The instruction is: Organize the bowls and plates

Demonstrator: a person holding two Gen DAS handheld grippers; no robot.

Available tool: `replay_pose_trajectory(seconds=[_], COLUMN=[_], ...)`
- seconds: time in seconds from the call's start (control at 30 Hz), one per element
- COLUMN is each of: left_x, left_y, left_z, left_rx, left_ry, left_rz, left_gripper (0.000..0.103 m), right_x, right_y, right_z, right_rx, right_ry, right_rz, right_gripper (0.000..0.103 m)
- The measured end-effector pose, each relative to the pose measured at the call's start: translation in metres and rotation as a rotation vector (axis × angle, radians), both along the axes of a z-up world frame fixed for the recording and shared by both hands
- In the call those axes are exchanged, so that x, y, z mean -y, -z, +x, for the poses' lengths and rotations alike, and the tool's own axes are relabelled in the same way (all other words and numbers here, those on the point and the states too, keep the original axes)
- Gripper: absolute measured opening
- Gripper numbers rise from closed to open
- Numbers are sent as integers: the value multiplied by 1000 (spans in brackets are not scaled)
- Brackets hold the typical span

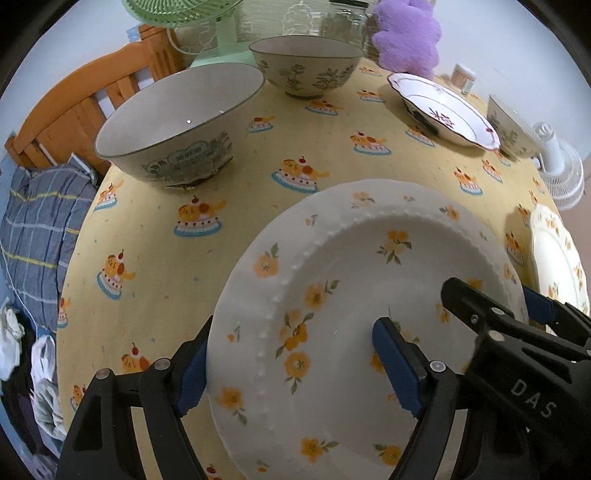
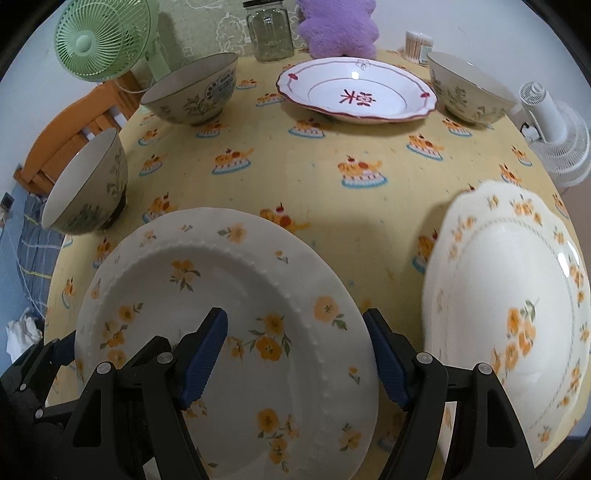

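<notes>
A white plate with orange flowers (image 1: 351,302) (image 2: 229,325) lies at the near edge of the yellow tablecloth. My left gripper (image 1: 291,363) straddles its left rim, one blue pad outside and one over the well, jaws apart. My right gripper (image 2: 295,354) straddles its right rim the same way, open; it also shows in the left wrist view (image 1: 491,314). A second flowered plate (image 2: 517,295) lies to the right. A red-trimmed plate (image 2: 354,92) sits at the back. Three floral bowls stand around: near left (image 2: 88,188), back left (image 2: 195,88), back right (image 2: 469,88).
A green fan (image 2: 99,37), a glass jar (image 2: 269,33), a purple plush toy (image 2: 336,29) and a cotton swab box (image 2: 417,44) line the table's far edge. A white fan (image 2: 554,125) stands at the right. A wooden bed frame (image 1: 74,107) and bedding are left of the table.
</notes>
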State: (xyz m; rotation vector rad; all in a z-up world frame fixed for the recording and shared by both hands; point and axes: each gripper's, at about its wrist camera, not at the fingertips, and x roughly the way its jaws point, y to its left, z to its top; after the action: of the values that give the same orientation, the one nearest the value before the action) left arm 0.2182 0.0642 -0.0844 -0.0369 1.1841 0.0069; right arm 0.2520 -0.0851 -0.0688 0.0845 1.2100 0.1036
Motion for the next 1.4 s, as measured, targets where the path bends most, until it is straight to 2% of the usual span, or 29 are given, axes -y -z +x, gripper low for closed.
replay_pose_trajectory(seconds=[0.13, 0.2, 0.47, 0.77, 1.1, 1.17, 1.3, 1.4], left_x=[6, 6, 2, 2, 15, 18, 27, 36], left_y=[-2, -2, 1, -5, -35, -40, -44, -51], left_z=[-6, -7, -6, -4, -18, -20, -24, -28], left_rx=[28, 44, 64, 53, 79, 89, 85, 88], left_ry=[55, 59, 88, 101, 83, 62, 25, -5], left_rz=[60, 57, 32, 25, 22, 32, 20, 33], left_gripper=[81, 81, 83, 81, 77, 77, 77, 77], right_x=[2, 4, -1, -2, 17, 24, 30, 41], right_y=[2, 5, 8, 2, -27, -32, -42, -46], right_z=[-11, -13, -11, -13, -21, -23, -26, -24], right_rx=[-28, -40, -28, -31, -5, 5, 37, 28], right_ry=[13, 36, 65, 96, 108, 96, 56, 37], right_rz=[12, 33, -6, -11, 14, 46, 27, 58], right_gripper=[77, 77, 77, 77, 77, 77, 77, 77])
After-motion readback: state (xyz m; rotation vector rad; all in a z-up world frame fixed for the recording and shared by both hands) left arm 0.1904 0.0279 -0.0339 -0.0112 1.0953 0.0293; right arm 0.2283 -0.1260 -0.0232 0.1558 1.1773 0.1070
